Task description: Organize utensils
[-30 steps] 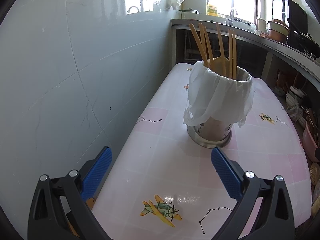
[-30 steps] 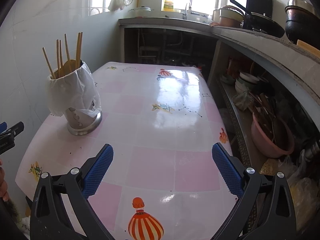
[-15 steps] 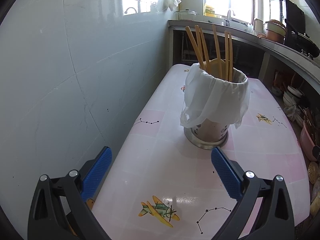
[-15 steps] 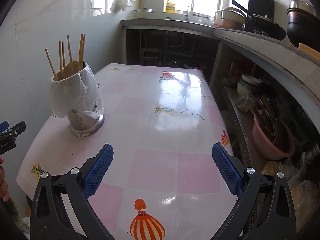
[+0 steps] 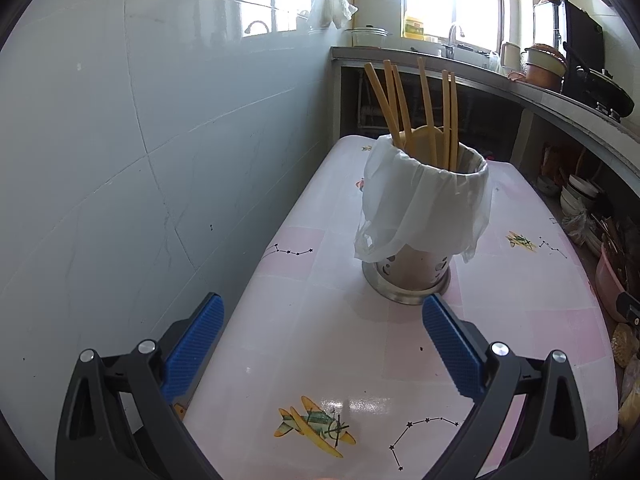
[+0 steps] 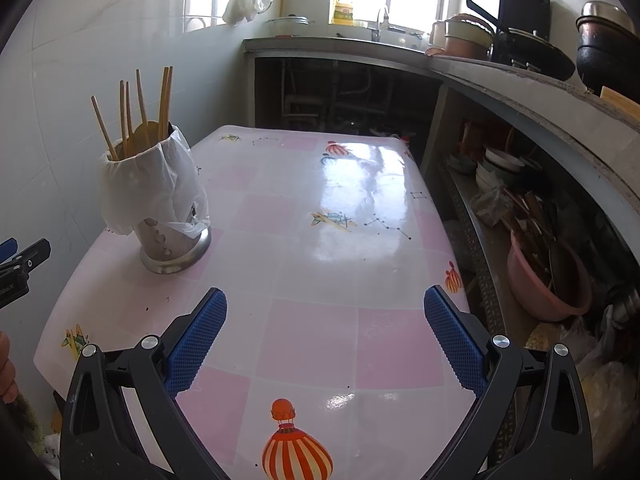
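Your left gripper is spread wide and empty, low over the near end of the table. Your right gripper is just as wide apart and empty, farther toward the table's middle. Nothing lies between either pair of blue pads.

Ahead of the left gripper and slightly to its right stands the metal holder, draped in a thin white plastic bag. From the right gripper it sits forward and well to the left, near the tiled wall.

About 6 chopsticks and a wooden spoon stand in it, leaning loosely. I judge the sticks light, stiff and smooth, so they may roll or pivot between the pads. Take 1 high on its bare upper shaft, well above the rim, and lift straight up. The bag looks soft and slippery and will likely drag if you brush it. The holder seems top-heavy with a narrow foot, so a sideways pull could tip it.

The wall crowds the left gripper's left side. To the right of the holder the glossy table is open as far as its right edge, beyond which shelves hold bowls and a pink basin. At the far end the table stops short of the counter.
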Available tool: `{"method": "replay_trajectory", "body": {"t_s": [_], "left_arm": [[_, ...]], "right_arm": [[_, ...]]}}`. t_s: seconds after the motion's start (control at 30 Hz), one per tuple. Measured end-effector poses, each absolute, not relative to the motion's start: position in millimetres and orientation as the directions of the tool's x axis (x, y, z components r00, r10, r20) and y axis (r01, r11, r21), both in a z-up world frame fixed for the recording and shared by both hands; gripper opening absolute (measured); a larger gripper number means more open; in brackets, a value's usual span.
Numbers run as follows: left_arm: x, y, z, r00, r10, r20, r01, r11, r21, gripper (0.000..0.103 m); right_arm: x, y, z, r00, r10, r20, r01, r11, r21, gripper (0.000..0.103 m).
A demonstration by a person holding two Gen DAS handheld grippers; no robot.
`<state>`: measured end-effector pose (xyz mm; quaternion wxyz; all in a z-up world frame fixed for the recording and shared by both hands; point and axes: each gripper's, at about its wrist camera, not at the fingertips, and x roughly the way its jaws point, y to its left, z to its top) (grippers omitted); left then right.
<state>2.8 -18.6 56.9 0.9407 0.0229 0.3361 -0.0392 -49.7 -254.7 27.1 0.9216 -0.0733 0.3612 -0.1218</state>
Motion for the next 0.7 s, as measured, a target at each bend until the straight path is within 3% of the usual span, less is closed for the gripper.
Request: {"method": "replay_trajectory", "body": {"t_s": [0.7], "left_arm": [[3.1,-22.3,54.7,0.767,-0.06,-0.639,0.097,0.995,0.023,0.097]], "right_arm": [[-49.7,-252.5,24.8,0.708,-0.277,-0.649,0.171,0.96,-0.224,0.095]]}}
